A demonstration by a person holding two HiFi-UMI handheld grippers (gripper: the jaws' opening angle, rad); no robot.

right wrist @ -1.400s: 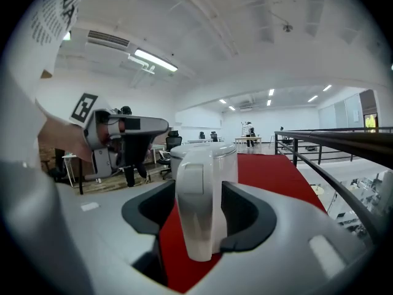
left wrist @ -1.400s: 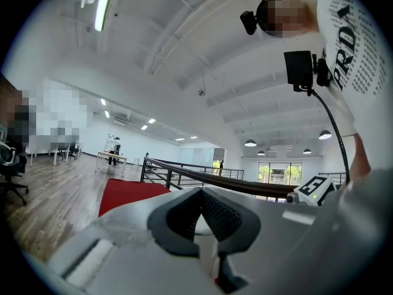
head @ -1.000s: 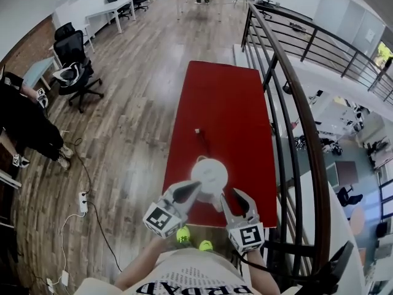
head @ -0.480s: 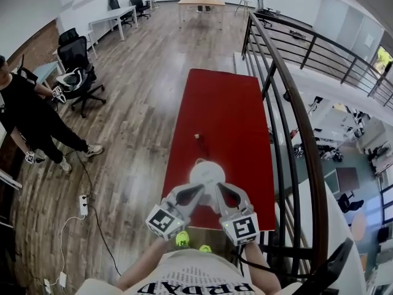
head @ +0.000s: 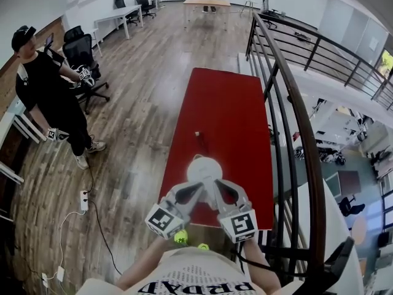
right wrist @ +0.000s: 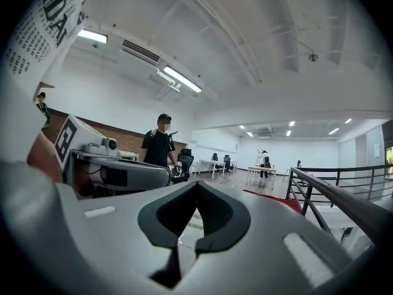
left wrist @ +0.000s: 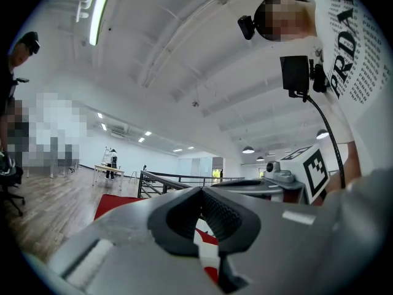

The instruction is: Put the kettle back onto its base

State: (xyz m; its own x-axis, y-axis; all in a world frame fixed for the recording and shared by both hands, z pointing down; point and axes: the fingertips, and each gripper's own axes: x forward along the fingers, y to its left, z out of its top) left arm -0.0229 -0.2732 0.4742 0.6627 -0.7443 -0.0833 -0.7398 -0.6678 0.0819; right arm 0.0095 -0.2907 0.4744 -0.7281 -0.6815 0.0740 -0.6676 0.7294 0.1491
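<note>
A white round thing (head: 204, 166), seemingly the kettle seen from above, stands near the close end of the long red table (head: 221, 112). I cannot tell a separate base from it. In the head view my left gripper (head: 201, 188) and right gripper (head: 214, 184) meet tip to tip just in front of it, covering its near edge. Both are shut. In the left gripper view the left gripper's (left wrist: 199, 191) pads meet with nothing held. The right gripper (right wrist: 196, 185) shows the same in its own view. Both point level.
A small object with a thin cord (head: 198, 134) lies mid-table. A black metal railing (head: 288, 103) runs along the table's right side over a drop. A person in black (head: 52, 97) stands by office chairs (head: 83, 48) at left. A power strip (head: 84, 200) lies on the wood floor.
The right gripper's jaws went from open to shut, and both grippers drew together in front of the white thing. The person at left stepped further into view.
</note>
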